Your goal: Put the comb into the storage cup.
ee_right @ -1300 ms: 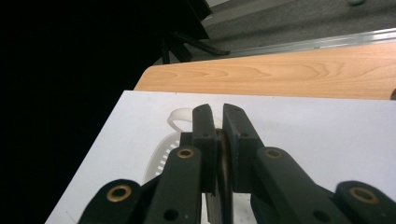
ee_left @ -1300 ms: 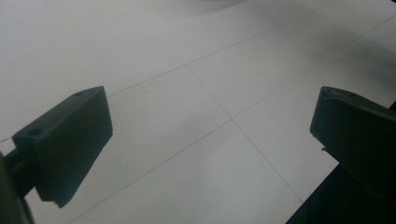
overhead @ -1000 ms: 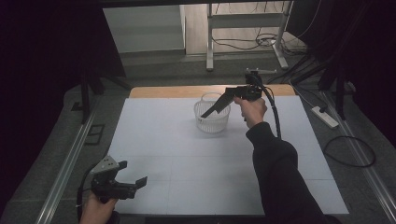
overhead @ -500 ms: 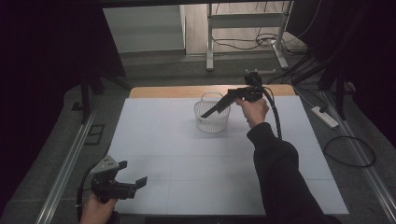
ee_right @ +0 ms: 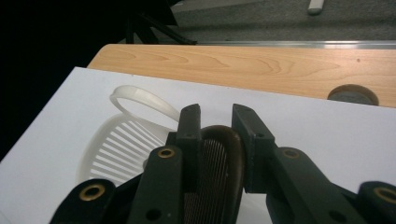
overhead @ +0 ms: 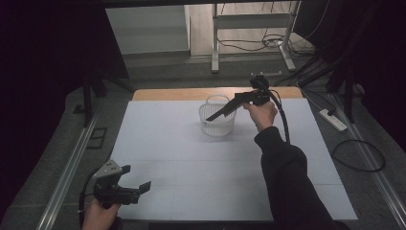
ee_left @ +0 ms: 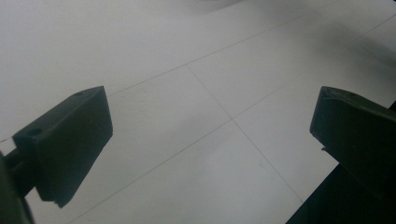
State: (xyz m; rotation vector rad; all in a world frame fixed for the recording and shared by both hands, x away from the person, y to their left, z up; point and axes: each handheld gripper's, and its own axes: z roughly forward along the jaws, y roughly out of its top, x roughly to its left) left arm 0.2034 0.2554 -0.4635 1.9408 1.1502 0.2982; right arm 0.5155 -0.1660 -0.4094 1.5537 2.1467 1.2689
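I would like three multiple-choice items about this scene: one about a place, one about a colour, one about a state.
1. Where does the basket stand?
A. near the table's far edge
B. beside the left gripper
C. on the floor

2. What colour is the basket?
A. red
B. white
C. black

3. How is the left gripper?
A. shut on a cloth
B. shut and empty
C. open and empty

Answers:
1 A, the high view shows it close to the wooden strip at the far side.
2 B, its ribs and handle are white.
3 C, its jaws stand wide apart over the bare white table.
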